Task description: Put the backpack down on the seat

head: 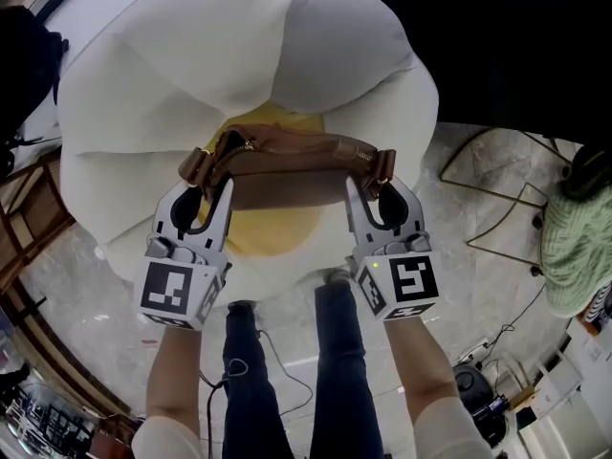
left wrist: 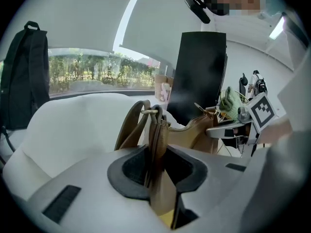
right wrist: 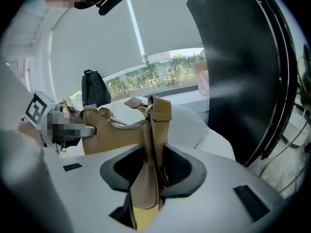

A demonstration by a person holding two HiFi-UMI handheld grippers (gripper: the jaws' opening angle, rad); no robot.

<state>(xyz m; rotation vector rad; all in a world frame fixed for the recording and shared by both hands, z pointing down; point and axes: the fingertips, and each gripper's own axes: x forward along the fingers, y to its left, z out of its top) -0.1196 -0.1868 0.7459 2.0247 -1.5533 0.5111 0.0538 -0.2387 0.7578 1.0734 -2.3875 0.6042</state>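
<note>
white seat (head: 191, 55) beneath the tan backpack (head: 287, 161), its long axis spanning left gripper (head: 208, 191) to right gripper (head: 379, 189), each pinching one end.

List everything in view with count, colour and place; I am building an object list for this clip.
backpack: one, tan-brown, over the seat's yellow middle, gripped at both ends.
seat: one, white petal-shaped cushions with a yellow middle, in front of the person.
black bag: one, black, upright beyond the seat, at its left.
wire frame: one, gold, on the floor right of the seat.
knit cloth: one, green, far right.
legs: two, dark blue trousers, bottom centre.
left gripper: one, grey, shut on the backpack's left end.
right gripper: one, grey, shut on its right end.
</note>
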